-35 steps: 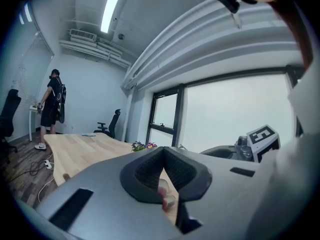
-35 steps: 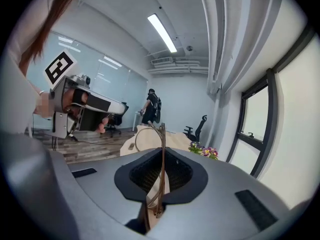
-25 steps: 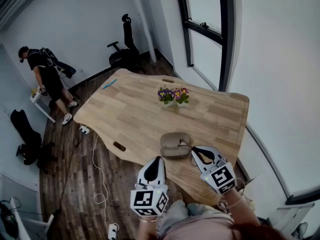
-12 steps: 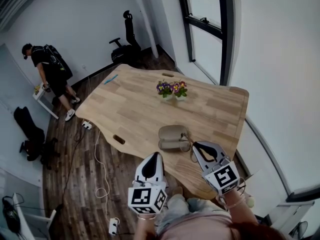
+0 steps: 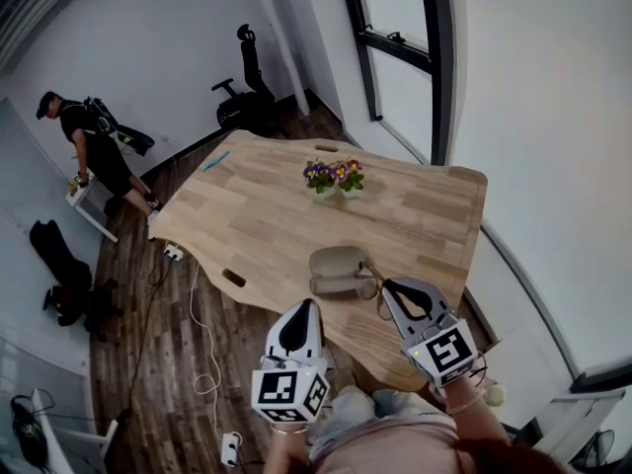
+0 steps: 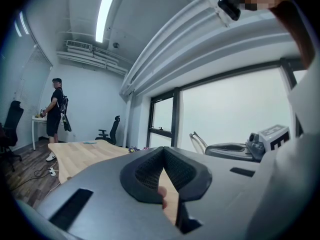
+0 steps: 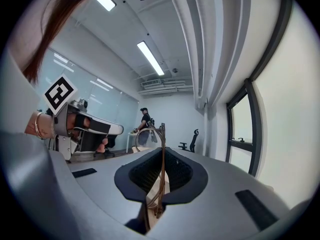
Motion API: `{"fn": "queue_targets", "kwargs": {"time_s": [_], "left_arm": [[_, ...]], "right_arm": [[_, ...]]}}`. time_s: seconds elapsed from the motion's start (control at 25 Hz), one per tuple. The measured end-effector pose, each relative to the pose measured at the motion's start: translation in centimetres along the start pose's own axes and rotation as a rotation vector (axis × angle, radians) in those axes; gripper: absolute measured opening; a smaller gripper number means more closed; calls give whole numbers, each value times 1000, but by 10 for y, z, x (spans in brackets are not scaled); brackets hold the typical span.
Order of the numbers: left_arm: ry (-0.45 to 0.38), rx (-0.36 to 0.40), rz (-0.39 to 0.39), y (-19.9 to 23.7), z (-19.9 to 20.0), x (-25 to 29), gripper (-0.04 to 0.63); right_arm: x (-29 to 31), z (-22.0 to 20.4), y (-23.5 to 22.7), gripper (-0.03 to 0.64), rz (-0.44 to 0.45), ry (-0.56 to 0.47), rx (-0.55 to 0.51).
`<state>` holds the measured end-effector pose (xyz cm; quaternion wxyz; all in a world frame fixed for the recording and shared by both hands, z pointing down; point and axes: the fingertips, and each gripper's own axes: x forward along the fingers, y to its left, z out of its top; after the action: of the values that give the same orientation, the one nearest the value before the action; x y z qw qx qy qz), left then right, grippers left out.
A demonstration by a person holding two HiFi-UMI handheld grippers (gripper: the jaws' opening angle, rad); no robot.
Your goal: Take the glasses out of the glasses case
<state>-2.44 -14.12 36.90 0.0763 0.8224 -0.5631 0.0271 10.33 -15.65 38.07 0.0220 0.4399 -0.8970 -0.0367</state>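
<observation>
Clearly the glasses [image 7: 161,149] are a light, thin wire frame, springy rather than stiff and easy to bend, with lenses that would scratch or smear, so I judge the frame the right place to pinch and the lenses the place to avoid. My right hand-held gripper [image 7: 160,184] has its 2 jaws closed on that wire, which stands upright between the ribbed pads and pokes out past the tips. From the head view the glasses sit at the right end of the glasses case [image 5: 336,270], just beside it on the tabletop [image 5: 267,215]; whether they are fully clear of the case I cannot tell. A gentle squeeze should do, since the metal looks slippery and could twist. My left hand-held gripper [image 6: 162,169] has its jaws together with nothing held, off the tabletop's near edge. No brand or label is readable anywhere; only the square marker [image 5: 444,349] patterns show.
</observation>
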Motion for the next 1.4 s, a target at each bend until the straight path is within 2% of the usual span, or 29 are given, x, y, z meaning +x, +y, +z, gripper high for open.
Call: {"fn": "queue_targets", "kwargs": {"time_s": [0.6, 1.08, 1.4], "left_arm": [[8, 0, -32, 2, -2, 5, 2], [8, -7, -56, 30, -1, -15, 1], [0, -11, -95, 31, 2, -35, 2]], "right_arm": [[0, 6, -3, 14, -40, -7, -3], [10, 19, 29, 14, -69, -18, -26], [-4, 27, 51, 14, -121, -16, -31]]}}
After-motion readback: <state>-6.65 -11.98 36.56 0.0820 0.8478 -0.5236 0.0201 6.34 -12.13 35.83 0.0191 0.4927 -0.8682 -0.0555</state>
